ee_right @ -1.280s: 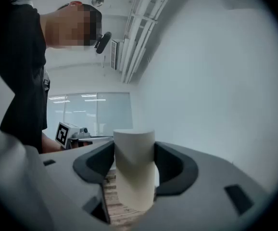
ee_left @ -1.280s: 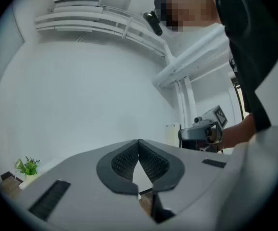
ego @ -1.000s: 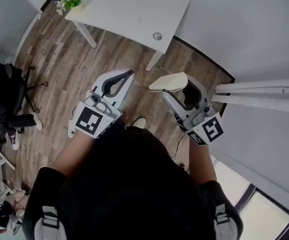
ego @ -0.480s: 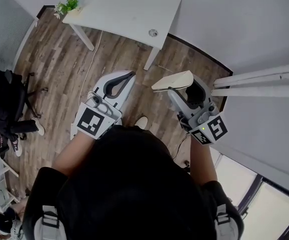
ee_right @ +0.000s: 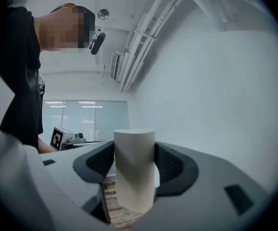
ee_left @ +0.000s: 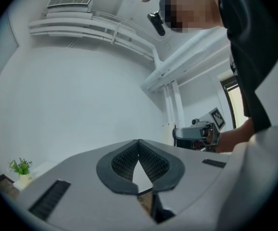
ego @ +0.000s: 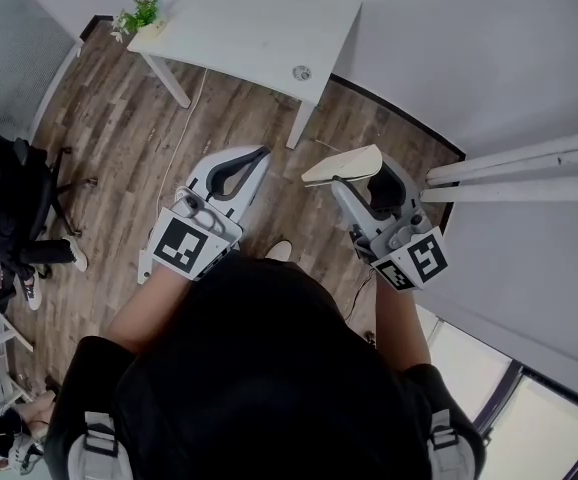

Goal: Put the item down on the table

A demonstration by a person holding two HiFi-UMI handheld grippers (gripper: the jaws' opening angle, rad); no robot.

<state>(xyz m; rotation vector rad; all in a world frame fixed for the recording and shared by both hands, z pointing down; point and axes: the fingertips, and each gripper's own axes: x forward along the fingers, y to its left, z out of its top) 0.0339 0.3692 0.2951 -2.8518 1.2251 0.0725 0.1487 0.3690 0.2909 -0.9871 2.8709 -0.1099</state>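
Right gripper view shows the right hand-held gripper [ee_right: 134,163] clamped on the item [ee_right: 134,177], a pale cream block standing between the dark pads [ee_right: 171,165] and sticking out above and below them; the grip sits near its middle, which likely keeps it from tipping while carried; head view has it at chest height over the wooden floor [ego: 119,118], well apart from the white tabletop [ego: 259,18] ahead, so the setting-down is not yet begun and a walk or reach forward seems needed; the left hand-held gripper [ee_left: 139,148] has its jaws together at the tips with nothing between them, held alongside as a spare, probably just out of the way; a small plant [ego: 139,13] occupies the tabletop's far left corner, leaving bare surface for the item.
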